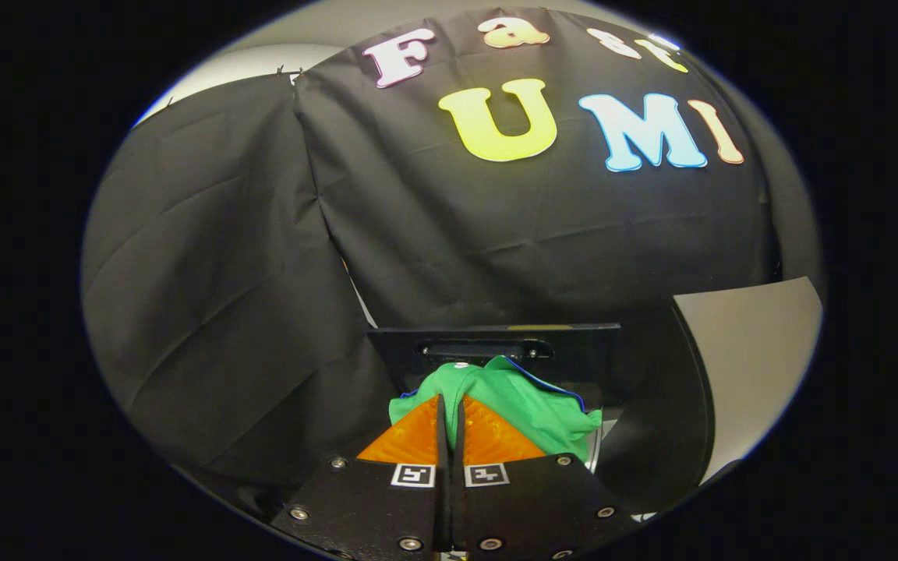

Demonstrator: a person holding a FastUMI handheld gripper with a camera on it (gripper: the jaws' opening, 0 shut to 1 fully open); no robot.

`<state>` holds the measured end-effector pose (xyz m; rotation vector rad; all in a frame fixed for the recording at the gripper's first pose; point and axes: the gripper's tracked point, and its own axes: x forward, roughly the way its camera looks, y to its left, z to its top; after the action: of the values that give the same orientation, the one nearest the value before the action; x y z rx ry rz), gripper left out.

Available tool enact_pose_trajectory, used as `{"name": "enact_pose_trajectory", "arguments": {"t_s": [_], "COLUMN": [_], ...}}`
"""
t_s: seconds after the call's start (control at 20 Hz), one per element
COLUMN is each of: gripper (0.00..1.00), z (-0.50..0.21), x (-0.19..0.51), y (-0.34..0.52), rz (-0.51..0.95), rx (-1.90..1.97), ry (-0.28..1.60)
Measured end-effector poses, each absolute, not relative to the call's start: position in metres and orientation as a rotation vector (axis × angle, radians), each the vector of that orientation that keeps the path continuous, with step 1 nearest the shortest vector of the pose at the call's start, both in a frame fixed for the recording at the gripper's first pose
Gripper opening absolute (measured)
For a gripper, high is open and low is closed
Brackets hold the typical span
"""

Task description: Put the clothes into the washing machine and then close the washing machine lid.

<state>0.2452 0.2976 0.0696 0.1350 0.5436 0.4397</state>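
My gripper (451, 399) is shut on a green garment (531, 409), with both fingers pressed together on the cloth. The bunched garment spills out to either side of the fingertips, mostly to the right. It has a thin blue trim along its upper edge. Just beyond the garment stands a black panel with a long handle slot (488, 350), which looks like the washing machine's raised lid. The garment and my fingers hide the drum opening below.
Black booth cloth (246, 296) hangs close behind and to the left of the machine. To the right a dark curved body (675, 436) stands beside a flat grey panel (753, 351). A pale wall (262, 62) shows above the cloth.
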Motion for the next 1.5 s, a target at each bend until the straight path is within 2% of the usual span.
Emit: {"name": "enact_pose_trajectory", "arguments": {"t_s": [0.8,1.25,1.5], "gripper": [0.0,0.0,0.07], "z": [-0.063,-0.135,-0.158], "x": [0.255,0.246,0.235], "y": [0.328,0.319,0.305], "rz": [0.393,0.328,0.312], "rx": [0.019,0.022,-0.003], "ry": [0.664,0.833,0.915]}}
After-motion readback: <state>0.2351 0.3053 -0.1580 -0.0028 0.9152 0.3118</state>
